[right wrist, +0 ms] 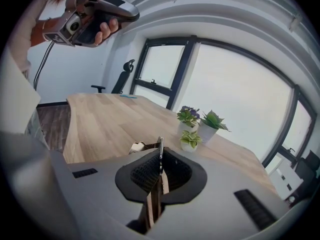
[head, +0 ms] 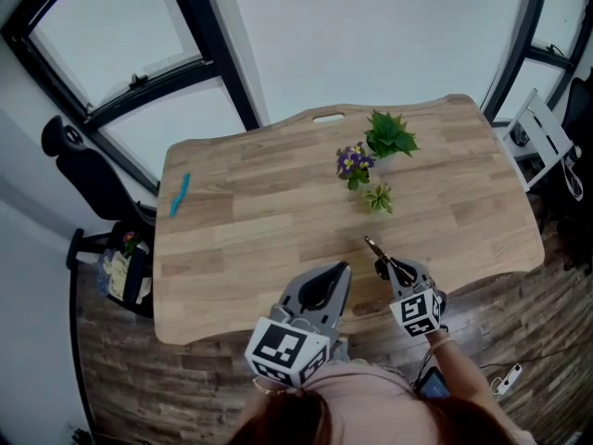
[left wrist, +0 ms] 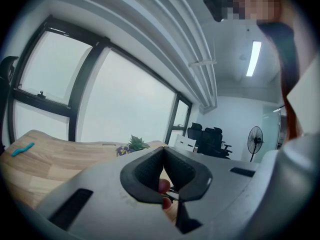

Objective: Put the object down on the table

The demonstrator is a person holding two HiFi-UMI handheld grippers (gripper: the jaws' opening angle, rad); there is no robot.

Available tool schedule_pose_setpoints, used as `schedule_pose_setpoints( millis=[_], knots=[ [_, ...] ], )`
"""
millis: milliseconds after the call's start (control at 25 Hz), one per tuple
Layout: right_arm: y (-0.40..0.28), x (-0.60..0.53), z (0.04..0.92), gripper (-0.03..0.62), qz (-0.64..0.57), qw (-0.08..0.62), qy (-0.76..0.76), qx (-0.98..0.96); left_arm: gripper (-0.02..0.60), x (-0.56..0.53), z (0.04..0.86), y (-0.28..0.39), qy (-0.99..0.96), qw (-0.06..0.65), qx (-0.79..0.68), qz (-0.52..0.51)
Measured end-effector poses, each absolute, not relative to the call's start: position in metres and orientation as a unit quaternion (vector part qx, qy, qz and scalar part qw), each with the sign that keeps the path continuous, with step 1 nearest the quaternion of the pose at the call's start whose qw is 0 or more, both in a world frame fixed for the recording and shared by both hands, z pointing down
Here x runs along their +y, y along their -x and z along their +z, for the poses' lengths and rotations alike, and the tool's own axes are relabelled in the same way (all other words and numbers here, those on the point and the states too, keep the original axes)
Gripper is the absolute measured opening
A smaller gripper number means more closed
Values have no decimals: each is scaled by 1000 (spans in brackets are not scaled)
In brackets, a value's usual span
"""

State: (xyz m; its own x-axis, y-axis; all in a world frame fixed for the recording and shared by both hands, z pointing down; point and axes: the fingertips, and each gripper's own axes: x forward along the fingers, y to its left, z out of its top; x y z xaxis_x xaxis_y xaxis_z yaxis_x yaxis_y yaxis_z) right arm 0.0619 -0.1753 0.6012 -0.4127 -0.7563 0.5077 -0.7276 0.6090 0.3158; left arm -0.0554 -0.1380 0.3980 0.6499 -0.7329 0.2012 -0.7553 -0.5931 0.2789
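Right claw clamped on thin object, over desk at 5 o'clock.
Object: flat and narrow, metal edge upright between the pressed pads, brownish end poking out past the tips toward 11 o'clock. Can't tell if it touches the wood. Left claw closed on nothing, tips together, just beside the right one at its 9 o'clock. Three small potted plants cluster at 1 o'clock; teal item lies near the 9 o'clock edge.
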Motion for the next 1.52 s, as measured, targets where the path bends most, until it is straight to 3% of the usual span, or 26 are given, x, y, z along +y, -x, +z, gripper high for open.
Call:
schedule_pose_setpoints(
  millis=[1520],
  knots=[
    [-49,-190,661,2,-56,399,-416,-816,2,-129,409,78,-880,188,-436,37]
  ],
)
